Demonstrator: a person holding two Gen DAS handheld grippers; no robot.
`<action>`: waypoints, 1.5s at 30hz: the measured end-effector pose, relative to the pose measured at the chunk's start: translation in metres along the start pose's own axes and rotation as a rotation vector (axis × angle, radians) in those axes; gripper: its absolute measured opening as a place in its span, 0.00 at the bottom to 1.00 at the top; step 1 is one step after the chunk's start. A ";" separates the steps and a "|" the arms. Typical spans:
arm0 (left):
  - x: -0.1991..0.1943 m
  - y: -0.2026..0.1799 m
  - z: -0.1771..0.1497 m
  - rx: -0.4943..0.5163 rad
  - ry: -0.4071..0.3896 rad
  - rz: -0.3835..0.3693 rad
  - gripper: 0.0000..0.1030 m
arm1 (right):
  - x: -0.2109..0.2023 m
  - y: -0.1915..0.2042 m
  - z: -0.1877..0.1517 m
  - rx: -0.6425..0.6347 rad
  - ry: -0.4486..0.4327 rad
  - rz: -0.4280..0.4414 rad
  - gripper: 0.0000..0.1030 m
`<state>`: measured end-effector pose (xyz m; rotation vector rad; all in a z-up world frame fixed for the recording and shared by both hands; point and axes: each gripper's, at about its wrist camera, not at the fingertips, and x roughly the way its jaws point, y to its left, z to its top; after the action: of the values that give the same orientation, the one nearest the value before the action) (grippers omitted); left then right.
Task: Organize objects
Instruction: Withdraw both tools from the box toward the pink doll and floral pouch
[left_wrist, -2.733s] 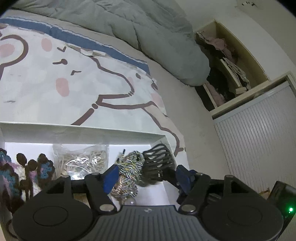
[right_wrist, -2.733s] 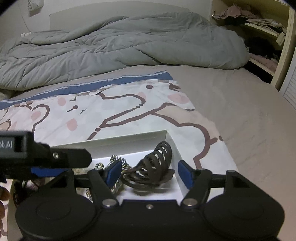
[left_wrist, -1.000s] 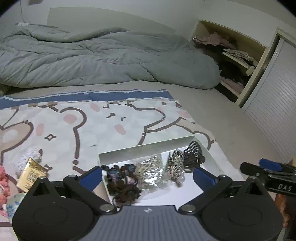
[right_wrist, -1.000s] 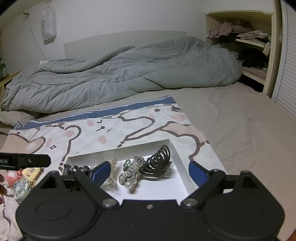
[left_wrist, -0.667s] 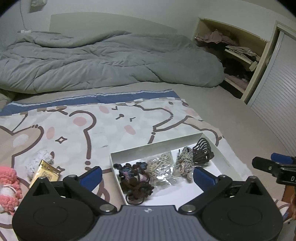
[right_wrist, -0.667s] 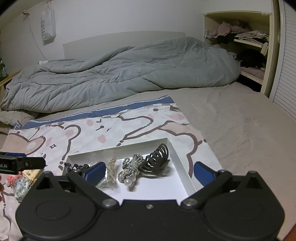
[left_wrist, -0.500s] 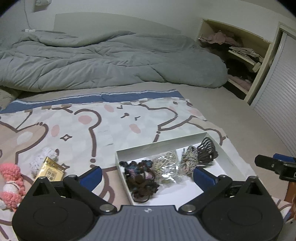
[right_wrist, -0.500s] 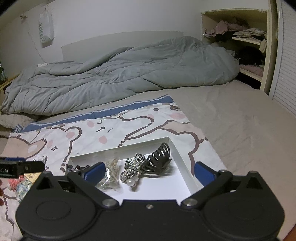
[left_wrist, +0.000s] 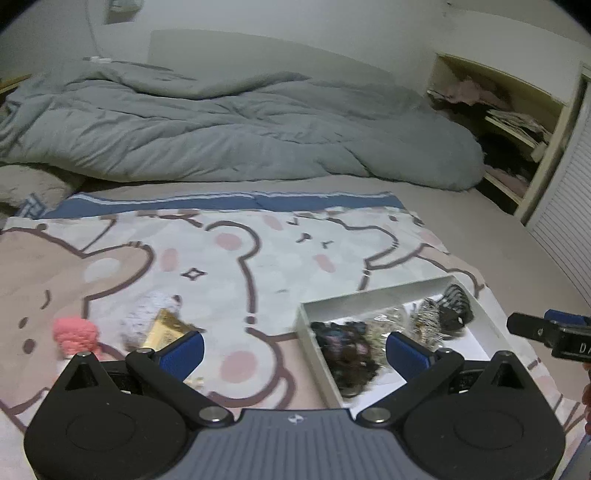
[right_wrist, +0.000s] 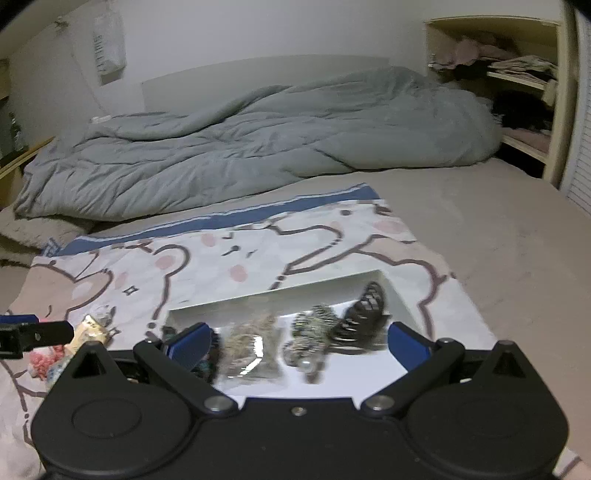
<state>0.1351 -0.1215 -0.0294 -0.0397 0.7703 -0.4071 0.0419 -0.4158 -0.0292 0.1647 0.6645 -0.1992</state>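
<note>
Both grippers have drawn back from the white box (right_wrist: 402, 295); the right gripper (right_wrist: 297, 341) has just spread wide, empty, as is the left gripper (left_wrist: 293, 349). The hair claw (right_wrist: 364, 312) lies in the box's far right corner, ahead of the right gripper, long axis slanting toward that corner.

One white box (left_wrist: 384, 295) lies on one cartoon-printed blanket (left_wrist: 229, 258). Inside the box are four kinds of thing in a row: on the left one dark bunch of hair ties (left_wrist: 347, 350), whose single pieces are too tangled to count; next to it one clear bag of pale small pieces (right_wrist: 247, 343); then one striped twisted hair tie (right_wrist: 310, 339); on the far right one dark claw clip (right_wrist: 364, 310). Left of the box three loose things lie on the blanket: one pink knitted piece (left_wrist: 75, 334), one grey-white fuzzy piece (left_wrist: 147, 310) and one gold packet (left_wrist: 166, 328). One grey duvet (left_wrist: 236, 125) lies at the far side
</note>
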 end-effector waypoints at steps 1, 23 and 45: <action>-0.002 0.005 0.000 -0.003 -0.003 0.007 1.00 | 0.001 0.006 0.000 -0.007 0.002 0.008 1.00; -0.052 0.106 -0.005 -0.037 -0.036 0.161 1.00 | 0.031 0.120 0.002 -0.135 0.044 0.165 1.00; -0.045 0.167 -0.015 -0.061 -0.029 0.283 1.00 | 0.056 0.205 -0.014 -0.209 0.096 0.325 1.00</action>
<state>0.1532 0.0506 -0.0410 0.0070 0.7469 -0.1138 0.1252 -0.2217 -0.0571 0.0800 0.7391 0.1909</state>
